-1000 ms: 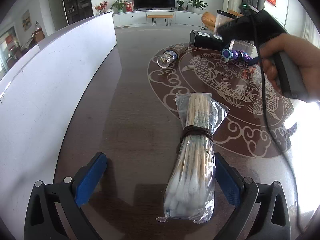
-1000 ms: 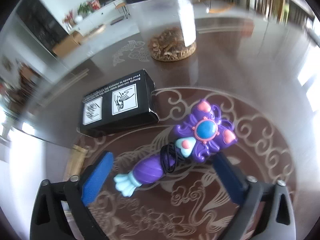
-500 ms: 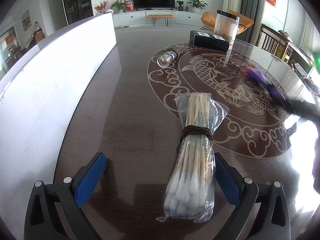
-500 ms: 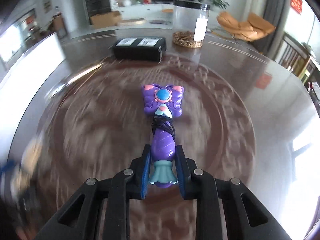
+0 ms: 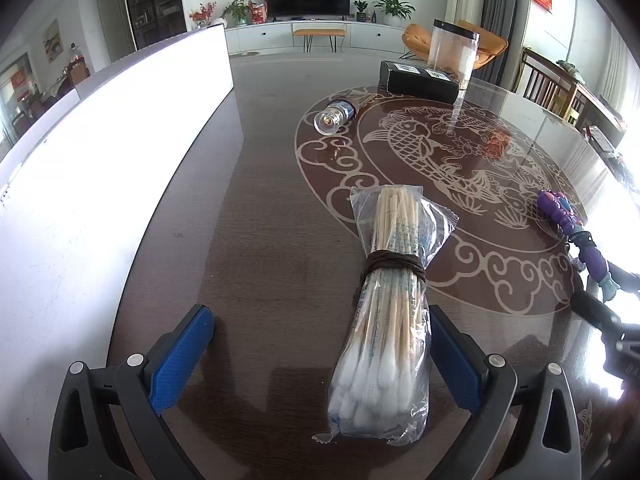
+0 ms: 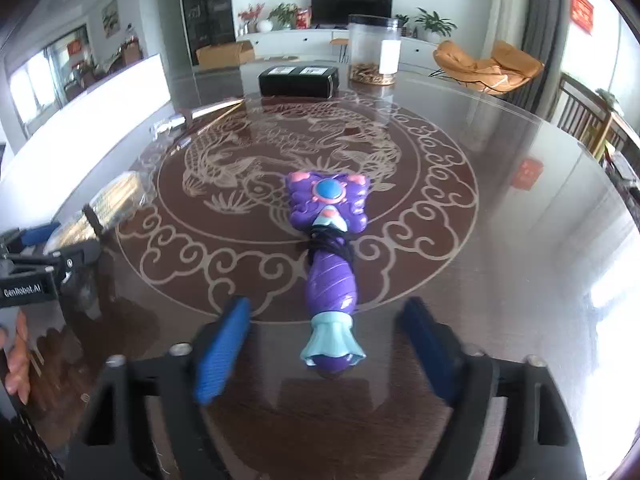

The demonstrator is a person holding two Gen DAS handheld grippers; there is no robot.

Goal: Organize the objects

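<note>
Dark wood table (image 5: 256, 216) with a pale fish picture on it fills both views, and a TV sits on the far wall at 12 o'clock.

From the left wrist view, the left gripper (image 5: 320, 356) has its blue fingers (image 5: 182, 354) spread wide apart. A bag of cotton swabs (image 5: 386, 320) lies flat on the table between them, tied round the middle with a dark band. The bag sits close to the finger at 4 o'clock; whether it touches is hard to tell. It is well apart from the finger at 8 o'clock. A long white wall (image 5: 100, 152) runs along the table from 9 o'clock to 11 o'clock. A small glass bottle (image 5: 335, 115) lies on its side at about 12 o'clock, near the edge of the fish picture. The right wrist view does not show this bottle clearly.

From the right wrist view, the right gripper (image 6: 328, 344) is spread open too. A purple toy wand (image 6: 329, 252) lies on the table with its light blue end between the fingers, touching neither. It has a dark cord wound round its neck. The left wrist view shows this wand only small, at 3 o'clock, with the dark gripper behind it.

Both views show a black box (image 6: 298, 80) and a clear jar (image 6: 374, 50) with brown bits in the bottom, side by side, far back near 12 o'clock. In the right wrist view the left gripper and a hand (image 6: 16, 364) show at 9 o'clock.
</note>
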